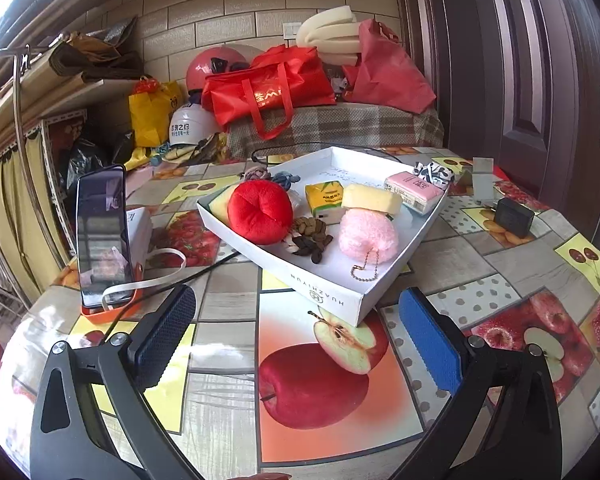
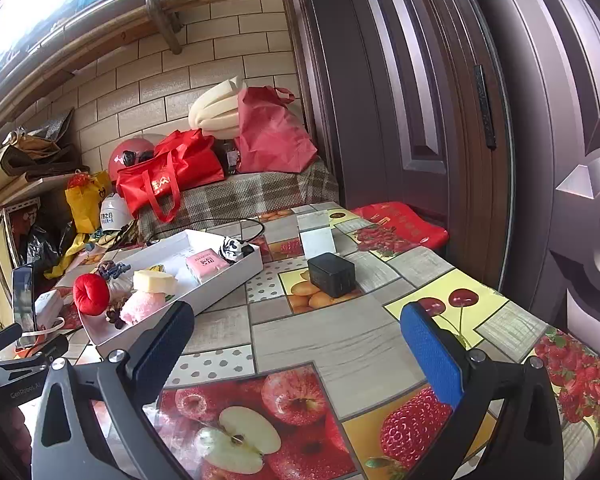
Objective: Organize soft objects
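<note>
A white box tray (image 1: 332, 300) holds several soft items: a red plush (image 1: 260, 212), a pink pompom with a bead chain (image 1: 367, 235), a yellow sponge (image 1: 372, 198), a pink tissue pack (image 1: 414, 191), a yellow packet (image 1: 325, 196) and braided hair ties (image 1: 310, 236). A black-and-white cloth (image 1: 434, 172) lies at the tray's far corner. My left gripper (image 1: 296, 336) is open and empty, just in front of the tray. My right gripper (image 2: 296, 344) is open and empty over the table, right of the tray (image 2: 228, 280). The red plush (image 2: 91, 294) and pompom (image 2: 142, 307) also show there.
A phone on an orange stand (image 1: 102, 236) stands left of the tray with a white box behind it. A black charger (image 2: 332, 274) and a small white card (image 2: 318, 242) sit right of the tray. Bags, helmets and foam crowd the bench behind. A door is at right.
</note>
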